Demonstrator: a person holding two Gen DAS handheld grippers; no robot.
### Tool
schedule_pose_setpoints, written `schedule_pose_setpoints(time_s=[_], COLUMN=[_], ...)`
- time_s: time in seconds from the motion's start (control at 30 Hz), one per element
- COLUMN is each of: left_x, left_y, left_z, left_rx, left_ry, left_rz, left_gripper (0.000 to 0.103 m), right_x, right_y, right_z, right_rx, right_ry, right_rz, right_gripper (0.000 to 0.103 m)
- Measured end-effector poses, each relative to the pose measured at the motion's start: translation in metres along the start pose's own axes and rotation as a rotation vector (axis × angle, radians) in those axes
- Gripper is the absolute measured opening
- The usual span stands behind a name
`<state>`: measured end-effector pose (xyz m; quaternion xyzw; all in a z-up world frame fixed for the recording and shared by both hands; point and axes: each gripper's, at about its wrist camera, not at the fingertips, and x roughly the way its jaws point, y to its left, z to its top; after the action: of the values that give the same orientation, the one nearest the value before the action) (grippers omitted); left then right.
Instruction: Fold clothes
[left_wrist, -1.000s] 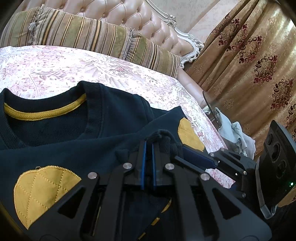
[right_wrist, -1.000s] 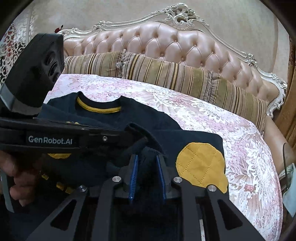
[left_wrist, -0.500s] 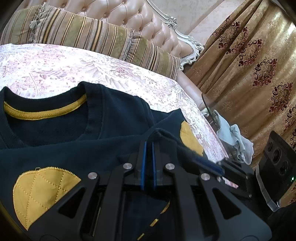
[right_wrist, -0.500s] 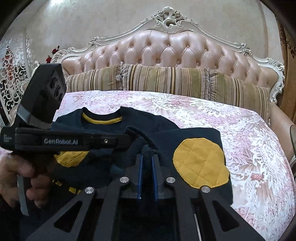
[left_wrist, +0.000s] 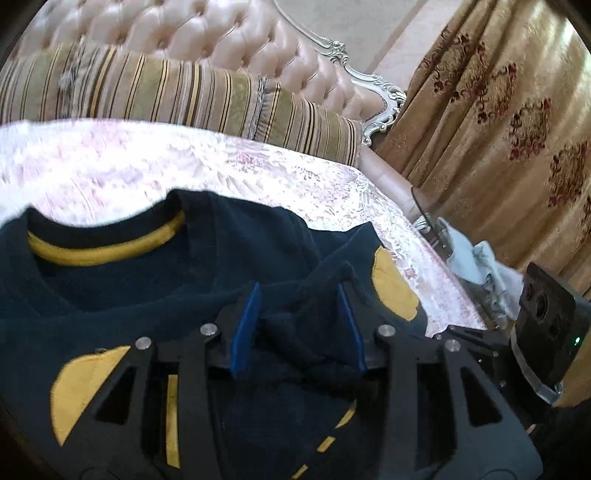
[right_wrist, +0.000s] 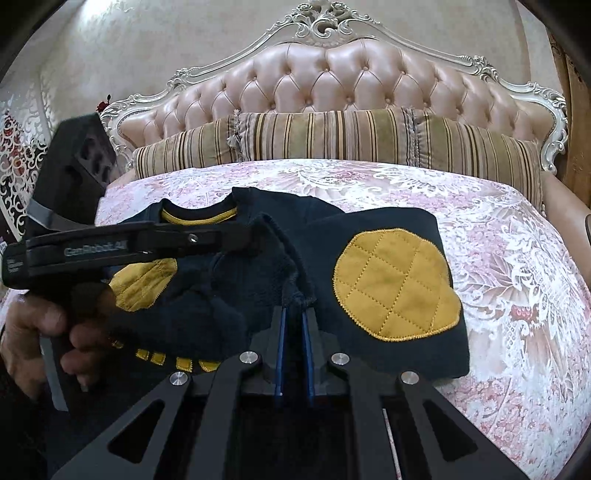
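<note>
A dark navy sweater (left_wrist: 147, 295) with a yellow collar lining and yellow quilted elbow patches (right_wrist: 395, 284) lies partly folded on the bed, sleeves laid across the body. The jaws of my left gripper (left_wrist: 299, 317) are opening; a raised fold of sleeve fabric sits loosely between the blue pads (left_wrist: 245, 325), which no longer pinch it. In the right wrist view the left gripper (right_wrist: 240, 236) reaches in from the left over the sweater (right_wrist: 388, 229). My right gripper (right_wrist: 294, 317) is shut on a bunched edge of the navy fabric near the sweater's middle.
Pink floral bedspread (right_wrist: 517, 280) surrounds the sweater. Striped bolster pillows (right_wrist: 351, 136) and a tufted headboard (right_wrist: 332, 77) stand behind. A gold curtain (left_wrist: 498, 129) and a glass side table with a pale cloth (left_wrist: 476, 266) flank the bed's right edge. A hand (right_wrist: 40, 332) grips the left handle.
The left jaws went from shut on the sleeve fabric to spread apart. The right jaws narrowed onto the fabric a second ago and have stayed shut while that view shifted slightly.
</note>
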<state>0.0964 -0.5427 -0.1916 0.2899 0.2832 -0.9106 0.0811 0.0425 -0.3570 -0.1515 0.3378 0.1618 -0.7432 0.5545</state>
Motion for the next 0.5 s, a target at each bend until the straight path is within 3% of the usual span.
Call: schedule_pose_setpoints(time_s=[0.2,0.23,0.27,0.3,0.43,0.5], left_x=[0.008,0.012,0.015,0.017,0.023,0.028], left_y=[-0.028,-0.028,-0.026,-0.024,-0.014,-0.006], left_z=[0.0,0.001,0.003,0.004,0.011,0.013], left_rx=[0.155,0.159,0.146,0.128,0.054,0.015], left_ry=[0.035,0.041,0.055,0.063,0.089,0.104], left_rz=[0.075,0.087,0.092,0.092,0.09,0.09], left_gripper=[0.046,0.043,0.016,0.009,0.007,0.006], right_x=[0.002,0.002,0.002,0.002,0.0,0.002], right_y=[-0.006,-0.006,-0.006,-0.006,-0.005,-0.006], right_z=[0.001,0.0,0.0,0.0,-0.002,-0.003], right_rx=[0.026,0.03,0.029,0.028,0.039,0.044], right_ry=[0.009,0.01,0.01,0.009,0.007,0.015], right_rz=[0.029,0.031,0.031,0.032,0.038,0.042], right_gripper=[0.007,0.007,0.007,0.007,0.007,0.0])
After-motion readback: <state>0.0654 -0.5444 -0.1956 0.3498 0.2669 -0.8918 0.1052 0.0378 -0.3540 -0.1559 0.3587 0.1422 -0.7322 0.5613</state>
